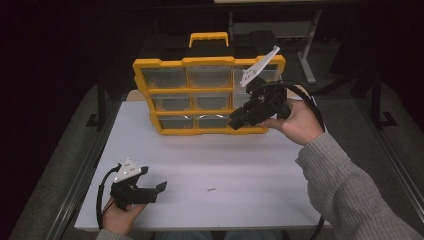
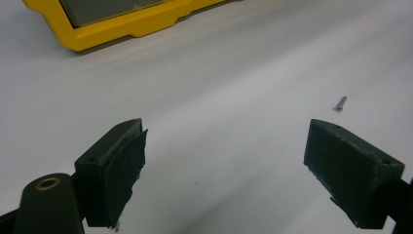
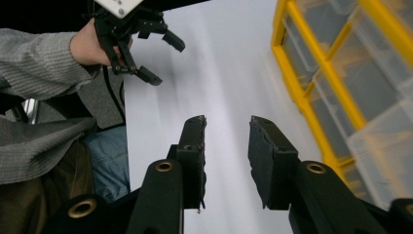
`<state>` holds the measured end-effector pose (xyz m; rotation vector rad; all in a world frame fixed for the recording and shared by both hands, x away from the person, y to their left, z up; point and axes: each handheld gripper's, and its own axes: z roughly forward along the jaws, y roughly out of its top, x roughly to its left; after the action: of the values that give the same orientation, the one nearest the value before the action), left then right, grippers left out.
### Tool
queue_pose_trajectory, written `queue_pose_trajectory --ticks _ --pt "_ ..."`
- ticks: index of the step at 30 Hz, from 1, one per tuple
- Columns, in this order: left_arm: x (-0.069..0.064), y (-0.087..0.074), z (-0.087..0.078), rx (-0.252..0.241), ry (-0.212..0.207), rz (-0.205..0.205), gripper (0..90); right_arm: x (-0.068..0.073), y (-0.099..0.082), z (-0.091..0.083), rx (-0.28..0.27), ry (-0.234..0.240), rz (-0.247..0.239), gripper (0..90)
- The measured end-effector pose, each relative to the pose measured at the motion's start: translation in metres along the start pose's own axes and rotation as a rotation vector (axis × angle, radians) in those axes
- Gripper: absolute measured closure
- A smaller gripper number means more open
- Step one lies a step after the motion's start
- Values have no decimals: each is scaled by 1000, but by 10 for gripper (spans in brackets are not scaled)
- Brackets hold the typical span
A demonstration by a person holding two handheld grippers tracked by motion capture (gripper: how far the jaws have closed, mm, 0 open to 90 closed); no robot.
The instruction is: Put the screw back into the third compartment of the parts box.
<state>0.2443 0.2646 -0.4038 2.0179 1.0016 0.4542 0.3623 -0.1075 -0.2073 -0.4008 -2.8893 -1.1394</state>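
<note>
High view: a yellow organiser (image 1: 200, 95) with clear drawers lies at the far side of the white surface (image 1: 260, 165), its black-and-yellow handle pointing away from the person. One small screw (image 1: 211, 189) lies alone on the near part of the surface, well apart from the organiser and between the two hands. That placing suggests the work is to get the screw into one of the drawers, or that it came out of one.

The left tongs (image 1: 161, 187) rest low at the near left corner, pointing across the surface toward the screw. In the left gripper view their jaws stand wide apart with nothing between them, and the screw (image 2: 340, 103) lies just beyond the right-hand jaw, near but not touched. Held low and open like this, they look ready to slide over and pinch the screw.

The right tongs (image 1: 235, 121) are held up in front of the organiser's near right corner, over its lower drawers. In the right gripper view their jaws stand partly open, a narrow gap between the pads, nothing in it; the organiser (image 3: 311, 83) runs along the right edge and the left tongs (image 3: 160, 58) show farther off at the top. My guess is that this hand is there to steady the organiser or work a drawer while the other fetches the screw.

Being so small and flat on the surface, the screw will want a low, careful pinch.
</note>
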Motion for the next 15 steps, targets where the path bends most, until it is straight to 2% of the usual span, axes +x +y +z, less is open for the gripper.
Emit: queue_pose_trajectory --ticks 15 --pt "0 0 0 -8 2 2 144 4 -30 46 9 51 8 597"
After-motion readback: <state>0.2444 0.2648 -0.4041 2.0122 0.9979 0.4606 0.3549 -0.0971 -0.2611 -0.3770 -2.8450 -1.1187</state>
